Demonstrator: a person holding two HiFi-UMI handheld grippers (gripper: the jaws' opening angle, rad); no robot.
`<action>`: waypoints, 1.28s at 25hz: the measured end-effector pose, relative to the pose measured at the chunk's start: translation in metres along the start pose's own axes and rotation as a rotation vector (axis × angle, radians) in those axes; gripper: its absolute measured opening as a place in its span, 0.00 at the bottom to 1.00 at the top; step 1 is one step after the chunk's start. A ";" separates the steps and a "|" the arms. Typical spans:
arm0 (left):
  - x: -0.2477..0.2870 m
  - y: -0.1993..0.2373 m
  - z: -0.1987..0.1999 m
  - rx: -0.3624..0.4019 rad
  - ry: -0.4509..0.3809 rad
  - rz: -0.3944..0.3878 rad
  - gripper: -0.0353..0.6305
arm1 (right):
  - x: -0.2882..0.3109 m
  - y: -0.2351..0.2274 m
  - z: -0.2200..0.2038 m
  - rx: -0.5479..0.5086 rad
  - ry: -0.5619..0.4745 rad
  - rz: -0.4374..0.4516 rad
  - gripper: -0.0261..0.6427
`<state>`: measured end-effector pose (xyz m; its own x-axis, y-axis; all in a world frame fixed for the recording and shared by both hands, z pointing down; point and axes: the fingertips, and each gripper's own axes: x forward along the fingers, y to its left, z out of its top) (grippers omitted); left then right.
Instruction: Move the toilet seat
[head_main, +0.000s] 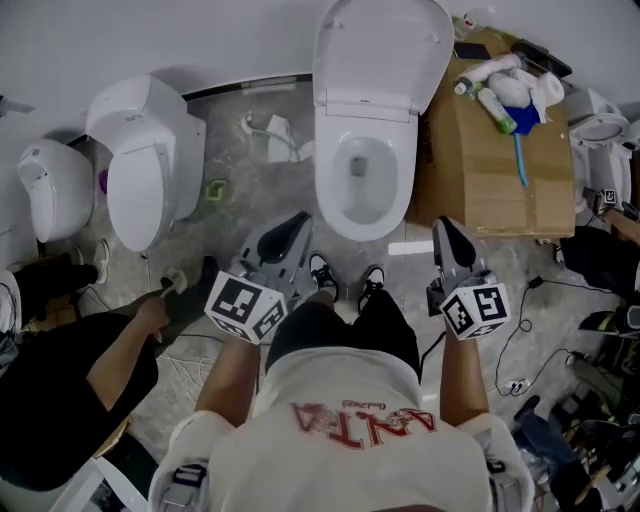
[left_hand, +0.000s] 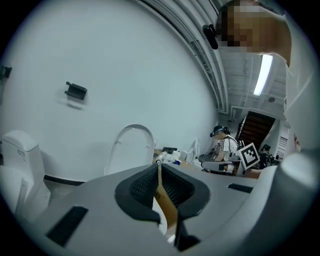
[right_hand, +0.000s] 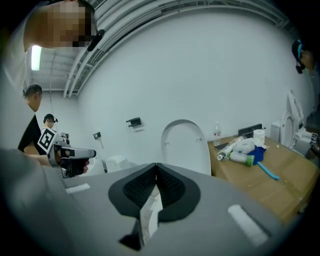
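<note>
A white toilet stands straight ahead in the head view, its lid (head_main: 384, 48) raised against the wall and the white seat ring (head_main: 331, 185) lying around the bowl opening. My left gripper (head_main: 297, 224) is held short of the bowl's front left, jaws shut and empty. My right gripper (head_main: 446, 228) hangs off the bowl's front right, also shut on nothing. The left gripper view shows the closed left gripper (left_hand: 159, 169) with the raised lid (left_hand: 131, 147) beyond. In the right gripper view the shut right gripper (right_hand: 156, 167) points at the same lid (right_hand: 185, 142).
A cardboard box (head_main: 495, 175) right of the toilet carries bottles, toilet paper and a blue brush. Two more white toilets (head_main: 145, 165) (head_main: 50, 188) stand at the left. A person in black (head_main: 80, 370) crouches at lower left. Cables lie on the floor at the right.
</note>
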<state>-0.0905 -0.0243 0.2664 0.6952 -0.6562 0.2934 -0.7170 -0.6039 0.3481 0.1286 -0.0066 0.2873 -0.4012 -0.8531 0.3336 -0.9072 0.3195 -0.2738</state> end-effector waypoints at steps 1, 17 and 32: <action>0.005 0.004 -0.008 -0.012 0.011 0.010 0.07 | 0.005 -0.008 -0.011 0.014 0.022 -0.008 0.05; 0.087 0.078 -0.205 -0.251 0.358 0.182 0.07 | 0.090 -0.110 -0.236 0.417 0.328 -0.024 0.27; 0.127 0.139 -0.379 -0.516 0.529 0.272 0.20 | 0.098 -0.152 -0.410 0.573 0.488 -0.118 0.31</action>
<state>-0.0826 -0.0200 0.6895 0.5239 -0.3703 0.7671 -0.8409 -0.0814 0.5351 0.1752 0.0304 0.7315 -0.4370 -0.5470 0.7140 -0.7932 -0.1399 -0.5926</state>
